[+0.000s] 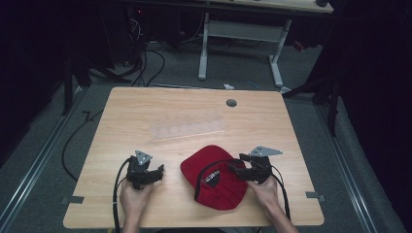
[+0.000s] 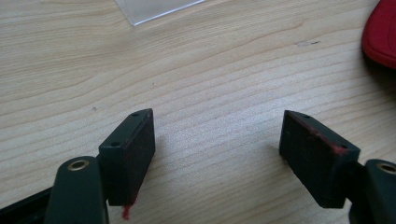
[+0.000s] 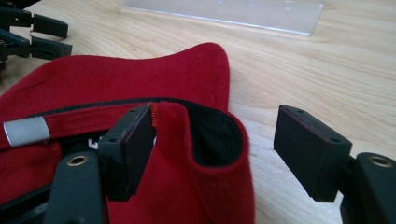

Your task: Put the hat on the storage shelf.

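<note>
Your right gripper [image 1: 232, 169] sits at the red cap [image 1: 214, 176], jaws spread wide, one jaw inside the upturned cap beside its rim fold [image 3: 210, 135], the other outside over bare table [image 1: 184, 107]; nothing is pinched yet. Your left gripper [image 1: 161, 170], equally wide and empty, hovers over wood with the cap just off its right jaw. A clear plastic strip [image 1: 187, 128] lies beyond both.

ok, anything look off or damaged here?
Two small things. The red cap lies upside down, its lining up, with its rim between the open jaws of the right gripper. The left gripper, open over bare table, has red marks on its pads. Nothing is spilled.
</note>
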